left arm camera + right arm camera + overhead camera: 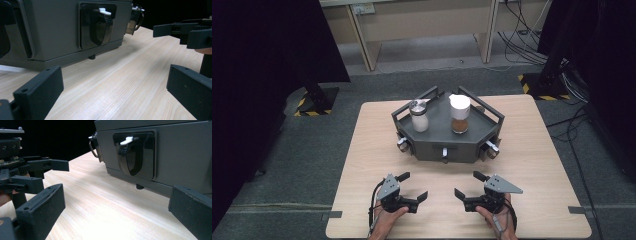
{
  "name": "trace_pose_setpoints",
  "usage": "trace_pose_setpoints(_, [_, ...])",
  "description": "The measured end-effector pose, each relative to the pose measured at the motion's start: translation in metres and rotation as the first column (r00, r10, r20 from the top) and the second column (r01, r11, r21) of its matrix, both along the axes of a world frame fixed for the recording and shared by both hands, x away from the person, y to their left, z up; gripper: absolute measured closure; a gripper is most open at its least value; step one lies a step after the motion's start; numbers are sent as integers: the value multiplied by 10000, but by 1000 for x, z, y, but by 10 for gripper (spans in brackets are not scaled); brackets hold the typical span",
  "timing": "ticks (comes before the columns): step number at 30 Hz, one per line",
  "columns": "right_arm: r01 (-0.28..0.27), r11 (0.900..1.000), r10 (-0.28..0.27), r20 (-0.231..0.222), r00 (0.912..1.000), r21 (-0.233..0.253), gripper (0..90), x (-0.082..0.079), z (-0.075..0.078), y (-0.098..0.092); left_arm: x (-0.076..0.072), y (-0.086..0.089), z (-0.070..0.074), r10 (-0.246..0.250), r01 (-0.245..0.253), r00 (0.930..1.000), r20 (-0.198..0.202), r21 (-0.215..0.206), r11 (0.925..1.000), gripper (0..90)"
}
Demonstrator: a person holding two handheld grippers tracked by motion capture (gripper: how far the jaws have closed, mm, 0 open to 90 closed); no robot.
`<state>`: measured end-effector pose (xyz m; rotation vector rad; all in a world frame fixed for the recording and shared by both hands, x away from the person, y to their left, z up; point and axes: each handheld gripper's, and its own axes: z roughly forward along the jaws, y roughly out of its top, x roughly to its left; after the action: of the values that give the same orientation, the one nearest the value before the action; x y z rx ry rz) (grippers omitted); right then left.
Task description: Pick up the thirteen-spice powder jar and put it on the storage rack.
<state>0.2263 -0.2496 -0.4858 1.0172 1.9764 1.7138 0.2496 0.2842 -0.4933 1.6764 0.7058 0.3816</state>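
Jaws spread wide on both units, nothing pinched. Left gripper (pixel 411 189) and right gripper (pixel 468 186) are held low over the near tabletop (pixel 362 165), well apart from each other, each angled inward.

Work piece: grey tray unit (pixel 447 145), seated at 12 o'clock from the grippers, past the tabletop centre. Two items are carried on its deck: a clear shaker with metal cap (pixel 418 116) at the left, a white-capped jar with brown contents (pixel 460 114) at the right, both upright, apart from each other. Dispenser-style latches are seen on the unit's faces; the front one with white lever (pixel 104 11) is seen from the left gripper view, and again from the right gripper view (pixel 128 140).

Progress, as judged: nothing started. Neither container is touched, no latch is engaged. All of the handling is left.

Room: a bare strip of tabletop lies between the jaws and the unit's front face, enough for a straight approach toward 12 o'clock. Rails are fitted around the deck with gaps at the corners, so the containers are probably best reached from above. Near edge sits just behind the hands at 6 o'clock; side edges at 3 and 9 o'clock are well clear.
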Motion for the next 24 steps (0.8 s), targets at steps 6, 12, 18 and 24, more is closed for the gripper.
trace_pose_setpoints(6, [65, 10000, -64, 9, 10000, -13, 11, -3, -1, -2, 0, 0, 0, -5, 5, 10000, -5, 17, 10000, 3])
trace_pose_setpoints(12, [107, 9999, -107, 0, 9999, -21, 11, -4, -1, -3, 0, 0, 0, -6, 6, 10000, 4, 15, 10000, 3])
trace_pose_setpoints(18, [143, 9999, -143, -15, 9999, -29, 11, -6, -2, -5, 0, -1, 0, -9, 9, 10000, -5, 29, 10000, 3])
trace_pose_setpoints(24, [160, 9999, -160, -44, 9999, -26, 11, -7, -3, -6, 0, 0, 0, -2, 2, 10000, -3, 6, 10000, 3])
